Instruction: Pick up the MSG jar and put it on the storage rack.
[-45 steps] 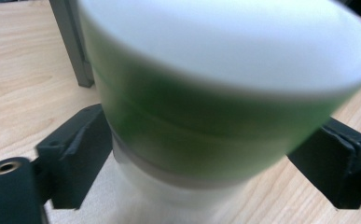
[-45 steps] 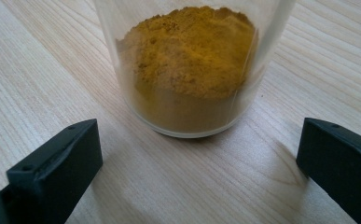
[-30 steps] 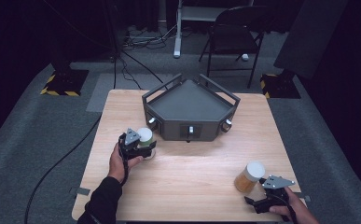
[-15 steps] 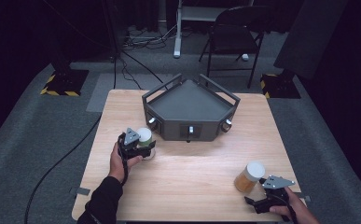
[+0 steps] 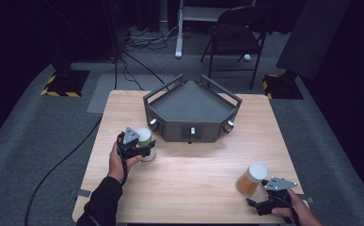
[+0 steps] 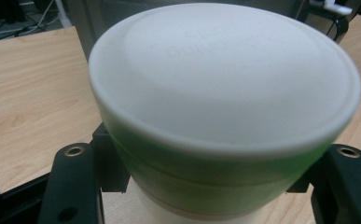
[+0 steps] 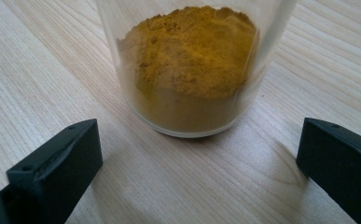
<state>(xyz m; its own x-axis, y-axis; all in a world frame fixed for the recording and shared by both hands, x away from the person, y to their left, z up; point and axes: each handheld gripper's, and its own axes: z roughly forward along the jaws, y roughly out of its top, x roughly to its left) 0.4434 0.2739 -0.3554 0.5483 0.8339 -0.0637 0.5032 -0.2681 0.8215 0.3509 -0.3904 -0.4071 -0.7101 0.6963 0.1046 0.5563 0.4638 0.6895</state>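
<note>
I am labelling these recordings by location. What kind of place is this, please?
Probably a studio or lab set up for recording, not a home: black curtains around a lone wooden table, cables across grey carpet, and hazard-striped stand bases.

Very little is different from a second ago. The one change is at the left gripper: its black jaws have just been closing, and they moved in the last little bit. Now they press on both sides of the round green tub with the white lid, which sits between them. In the left gripper view the tub's lid is very close to the camera, with a jaw tight against each side of the green wall just under it. In the high view the tub stands at the same spot on the wooden surface as before.
</note>
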